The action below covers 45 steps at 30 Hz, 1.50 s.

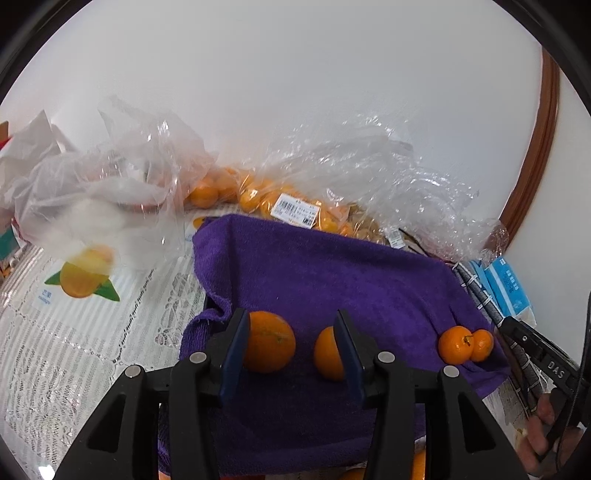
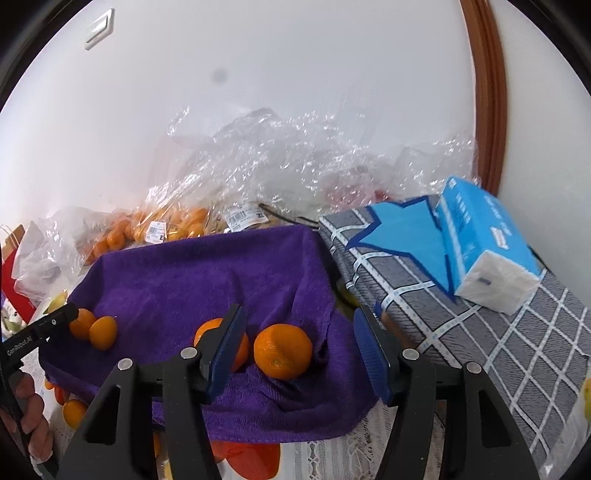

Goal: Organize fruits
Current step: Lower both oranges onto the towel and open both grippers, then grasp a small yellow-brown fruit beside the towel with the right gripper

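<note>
Both hand-held grippers, left and right, gape empty over oranges on purple towel.

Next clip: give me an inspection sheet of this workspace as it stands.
Surface: lace tablecloth; purple towel draped over something raised.
Job's things: four loose oranges on the towel, in two pairs; bagged oranges behind.
Clutter: crumpled clear bags; blue tissue pack on a grey checked cloth.
Grippers: left tool open, empty; right tool open, near orange between its fingers, untouched.
Cables: dark cord beside the right tool's handle.
Surroundings: white wall, brown wooden frame, wall switch.
</note>
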Each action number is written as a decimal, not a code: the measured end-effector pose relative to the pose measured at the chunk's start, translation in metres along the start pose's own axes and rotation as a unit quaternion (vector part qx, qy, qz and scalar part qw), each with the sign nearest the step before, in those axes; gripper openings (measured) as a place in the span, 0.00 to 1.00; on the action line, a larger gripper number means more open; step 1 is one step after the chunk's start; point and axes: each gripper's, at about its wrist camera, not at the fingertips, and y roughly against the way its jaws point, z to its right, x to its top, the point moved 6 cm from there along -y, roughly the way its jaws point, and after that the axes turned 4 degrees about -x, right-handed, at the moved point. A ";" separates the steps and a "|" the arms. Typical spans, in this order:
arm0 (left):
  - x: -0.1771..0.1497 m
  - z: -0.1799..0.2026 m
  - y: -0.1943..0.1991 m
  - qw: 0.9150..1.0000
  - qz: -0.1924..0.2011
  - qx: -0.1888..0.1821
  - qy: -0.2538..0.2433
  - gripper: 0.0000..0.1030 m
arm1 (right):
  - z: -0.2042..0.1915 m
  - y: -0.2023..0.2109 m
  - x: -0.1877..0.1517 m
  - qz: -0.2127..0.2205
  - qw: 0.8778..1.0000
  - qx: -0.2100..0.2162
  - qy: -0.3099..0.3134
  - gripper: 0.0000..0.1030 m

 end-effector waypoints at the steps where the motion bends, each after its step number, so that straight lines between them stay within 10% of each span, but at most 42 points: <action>1: 0.001 0.000 0.001 1.000 0.003 -0.001 -0.001 0.43 | -0.002 0.005 -0.001 -0.005 1.000 0.007 -0.001 0.59; 15: 0.004 0.000 0.010 1.000 0.015 -0.010 -0.002 0.46 | -0.056 0.051 -0.074 -0.075 0.994 0.069 0.045 0.53; 25: 0.005 0.006 0.016 1.000 0.021 -0.016 -0.016 0.46 | -0.063 0.031 -0.102 -0.115 0.990 0.059 0.052 0.27; 45: 0.002 0.009 0.013 1.000 0.011 -0.023 -0.014 0.46 | -0.039 0.038 -0.105 -0.103 0.993 0.042 0.037 0.26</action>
